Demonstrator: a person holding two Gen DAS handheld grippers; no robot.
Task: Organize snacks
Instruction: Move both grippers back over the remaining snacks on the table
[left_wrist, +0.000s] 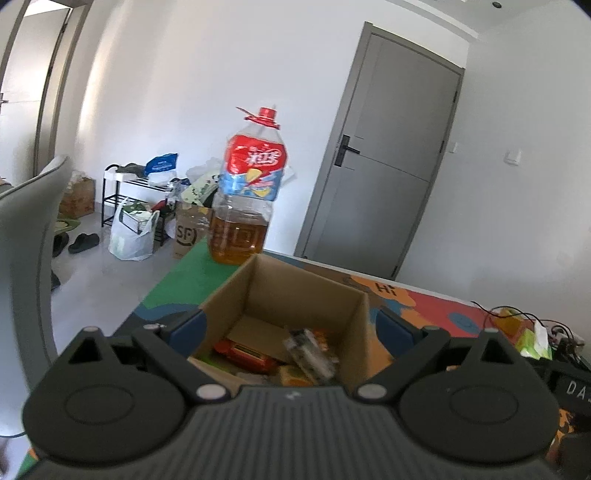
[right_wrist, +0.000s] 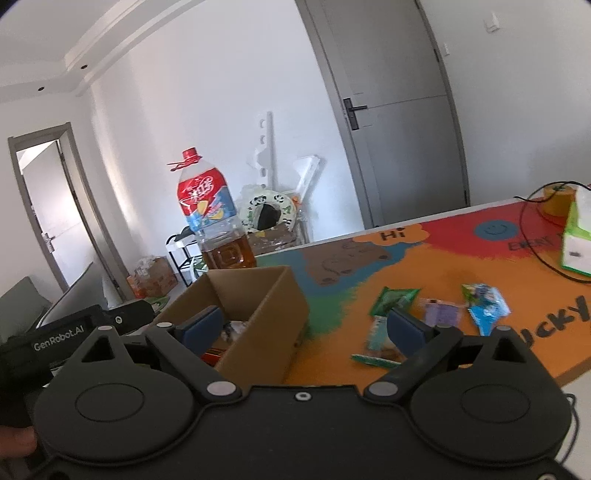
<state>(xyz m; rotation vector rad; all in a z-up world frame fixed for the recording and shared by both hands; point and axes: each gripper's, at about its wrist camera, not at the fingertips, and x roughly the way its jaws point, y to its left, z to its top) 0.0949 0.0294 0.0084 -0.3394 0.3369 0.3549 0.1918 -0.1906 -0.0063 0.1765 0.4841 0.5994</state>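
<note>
Both the left tool (left_wrist: 288, 325) and right tool (right_wrist: 303, 326) gape wide, holding nothing. Loose snack packets (right_wrist: 484, 304) lie on the bench (right_wrist: 332, 354) beside the box (right_wrist: 266, 321), which already holds several. They look light, crinkly and slippery, so pinch one across a flat sealed edge.

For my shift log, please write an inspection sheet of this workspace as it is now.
Surface: colourful printed table mat, partly bare.
Job's things: open brown cardboard box holding several snacks; loose snack packets on the mat right of it.
Clutter: large clear oil bottle with red cap; green tissue box.
Grippers: left gripper open over the box; right gripper open, empty.
Cables: black cable.
Surroundings: grey door, floor bags.
</note>
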